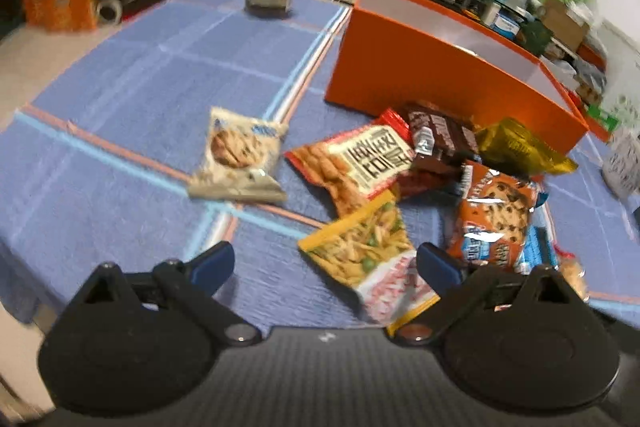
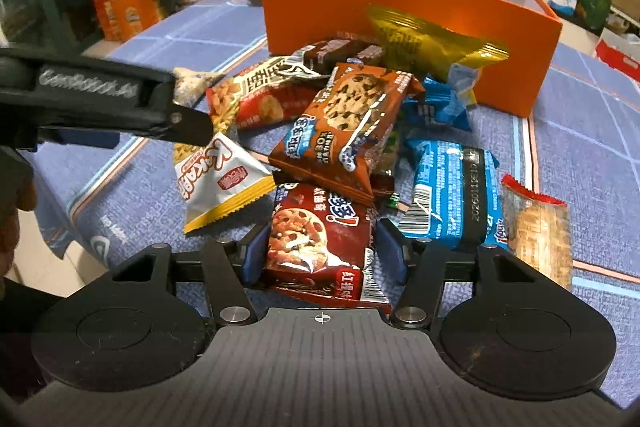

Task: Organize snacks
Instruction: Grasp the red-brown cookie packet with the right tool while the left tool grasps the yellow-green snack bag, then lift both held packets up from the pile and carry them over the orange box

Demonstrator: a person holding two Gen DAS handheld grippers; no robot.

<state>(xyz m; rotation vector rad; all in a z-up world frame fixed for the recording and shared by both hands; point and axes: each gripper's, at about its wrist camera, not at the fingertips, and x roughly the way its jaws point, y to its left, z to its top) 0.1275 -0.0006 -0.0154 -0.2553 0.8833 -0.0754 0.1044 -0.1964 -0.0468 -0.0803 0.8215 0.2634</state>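
- Since the dark red cookie packet [image 2: 320, 247] sits right between the right tool's [image 2: 322, 253] blue pads, that hand is plainly the one placed to lift it; the pads look pressed on the packet's two sides, so I read it as clamped.
- Its long axis runs away from the tool toward the orange box [image 2: 400, 39], which stands open-topped just beyond the heap, straight ahead.
- Between packet and box lie an orange-brown cookie packet [image 2: 344, 131], overlapping the red one's far end, then a gold pouch [image 2: 424, 43] leaning on the box wall. My guess is the lift has to clear those before it can cross the rim.
- To the right a blue packet [image 2: 448, 195] lies just beside the tool's finger.
- Over on the left, the left tool [image 1: 325, 265] hangs with its jaws wide apart, nothing between them, just over a yellow-and-white snack bag [image 1: 364, 255].
- A white cookie bag [image 1: 240, 157] lies apart from the heap on the blue bench cloth [image 1: 120, 107], with open room around it.
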